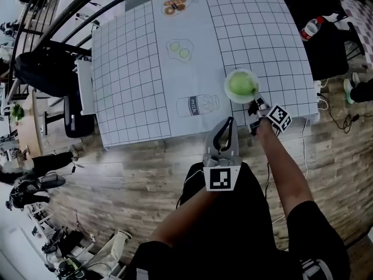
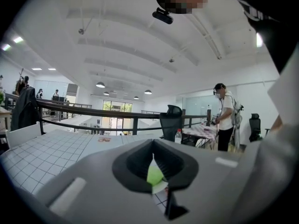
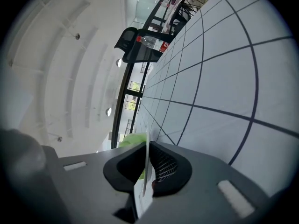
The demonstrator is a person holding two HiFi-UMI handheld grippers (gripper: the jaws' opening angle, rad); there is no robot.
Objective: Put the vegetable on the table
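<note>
In the head view the table (image 1: 134, 69) fills the upper half of the frame under a grid-printed cloth, with a milk drawing (image 1: 197, 105) near its lower edge. The vegetable (image 1: 240, 84), round and pale green, lies in a white plate (image 1: 228, 80) right of centre, over the table's lower right part. I cannot tell whether the plate rests on the cloth or is lifted off it.

The right arm runs from the lower right corner up and left, nearly straight. Its hand-held gripper (image 1: 255, 105) reaches the plate's near rim, just past the table edge. In the right gripper view the jaws of this hand-held gripper (image 3: 147, 171) are clamped on the thin white rim of the plate (image 3: 146, 162), seen edge-on. The vegetable (image 3: 133, 140) shows green just beyond. That view is rolled on its side, with the table (image 3: 224, 78) filling the right of the frame and a bottle (image 3: 152, 42) at the top.

The left arm is bent, and its forearm rises from the bottom centre. The left hand-held gripper (image 1: 228, 123) points up the frame at the table, hangs over the wooden floor (image 1: 134, 168) and stops just short of the table edge. In the left gripper view its jaws (image 2: 153, 153) are drawn together with nothing held. Through a narrow slit between them show the vegetable (image 2: 154, 175) and the plate (image 2: 160, 186). A person (image 2: 225, 118) stands at the right of that view.
</note>
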